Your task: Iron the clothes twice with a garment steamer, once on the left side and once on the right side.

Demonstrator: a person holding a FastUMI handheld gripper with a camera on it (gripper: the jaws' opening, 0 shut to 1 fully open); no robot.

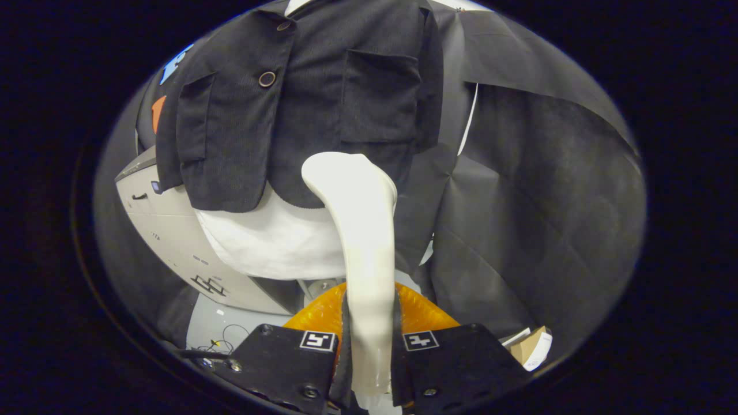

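Behind the jacket (300,98) the booth is hung with dark cloth (536,219), folded and creased to the jacket's right; a pale grey cabinet (167,230) stands to the jacket's lower left, with a few loose wires on the floor below it; a small cardboard box (533,346) sits low and well to the jacket's right.

The jacket is dark, with buttons and patch pockets, and hangs over a white dress form (277,236) whose rounded bottom shows beneath the hem.

Your gripper (369,346) is clamped narrow on the steamer (363,230); both fingers press the sides of its cream handle, and an orange part of it bulges behind them; the steamer's long axis runs straight ahead from the fingers and up, ending in a head that lies at the jacket's hem, under the pocket on its right half; whether the head touches the cloth or sits just in front of it, you cannot tell from here.

That is the relation your stroke turns on: the jacket lies directly beyond and above the head, so a pass probably means travelling up the panel along the steamer's own line.

Your hand appears to hold the gripper low, tilted upward toward the jacket.
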